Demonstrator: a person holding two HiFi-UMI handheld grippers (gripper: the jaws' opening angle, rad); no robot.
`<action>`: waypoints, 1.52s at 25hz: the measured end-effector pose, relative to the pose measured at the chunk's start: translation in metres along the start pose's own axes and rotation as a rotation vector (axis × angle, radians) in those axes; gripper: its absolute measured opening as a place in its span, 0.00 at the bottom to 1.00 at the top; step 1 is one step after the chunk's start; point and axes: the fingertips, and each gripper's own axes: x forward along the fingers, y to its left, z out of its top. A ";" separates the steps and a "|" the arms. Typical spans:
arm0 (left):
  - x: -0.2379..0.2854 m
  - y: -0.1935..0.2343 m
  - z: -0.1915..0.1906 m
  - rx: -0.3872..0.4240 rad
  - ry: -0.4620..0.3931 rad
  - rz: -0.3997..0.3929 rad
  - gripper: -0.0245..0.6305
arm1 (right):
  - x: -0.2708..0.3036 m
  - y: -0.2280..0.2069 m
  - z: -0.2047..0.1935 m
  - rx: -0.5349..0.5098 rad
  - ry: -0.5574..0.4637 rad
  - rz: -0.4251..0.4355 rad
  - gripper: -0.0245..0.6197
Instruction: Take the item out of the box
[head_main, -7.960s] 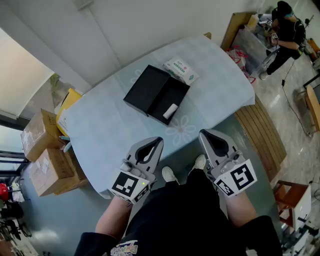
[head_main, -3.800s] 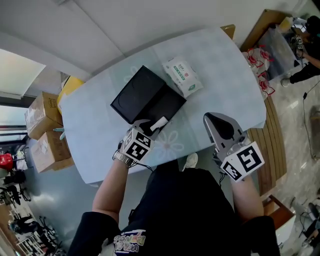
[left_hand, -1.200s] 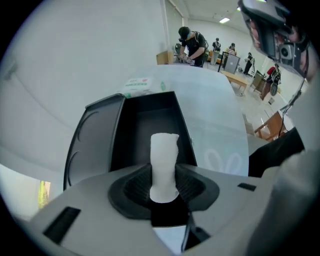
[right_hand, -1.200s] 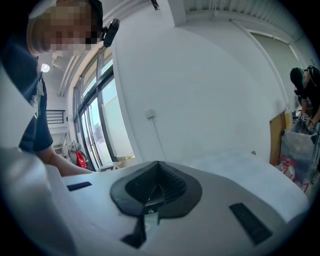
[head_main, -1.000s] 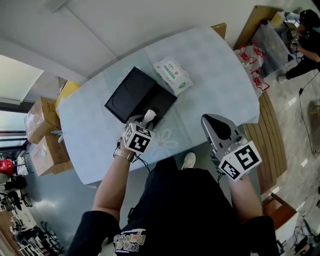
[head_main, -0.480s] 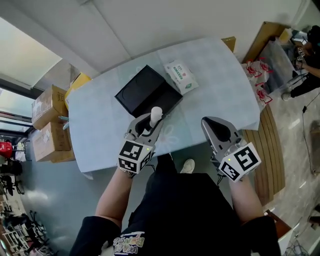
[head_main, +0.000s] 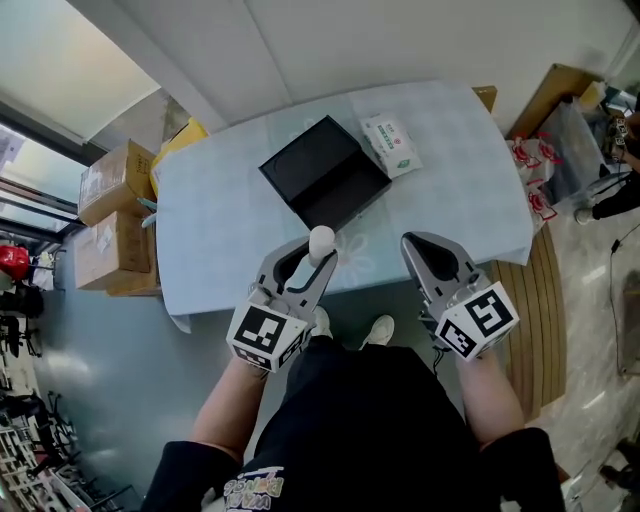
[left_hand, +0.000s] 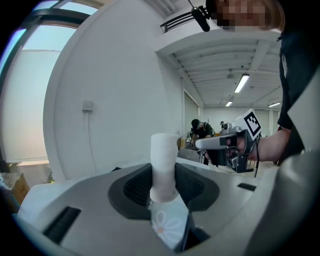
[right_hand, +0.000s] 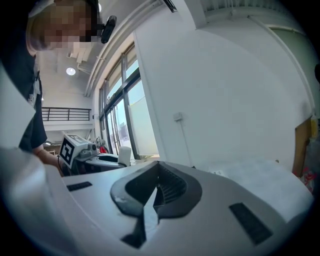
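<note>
– Pointing which way is the white cylinder (left_hand: 163, 165)?
– Upward. Its long axis stands upright, crosswise to the jaws of the left hand-held gripper (head_main: 310, 258), which are clamped on its lower part. It hangs above the near edge of the counter (head_main: 220, 220), clear of the open black box (head_main: 325, 172).
– Change from one second earlier?
– Then that gripper was down at the box; now it is raised and drawn back. The right hand-held gripper (head_main: 422, 245) has its jaws together and is empty.
</note>
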 end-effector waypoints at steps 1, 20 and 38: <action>-0.007 0.000 -0.001 -0.004 -0.006 0.002 0.25 | 0.003 0.006 -0.001 -0.004 0.002 0.006 0.05; -0.149 0.045 -0.037 -0.030 -0.037 -0.045 0.25 | 0.062 0.153 -0.037 -0.010 0.039 -0.032 0.05; -0.167 0.031 -0.054 -0.028 -0.060 -0.174 0.25 | 0.032 0.177 -0.061 0.008 0.052 -0.190 0.05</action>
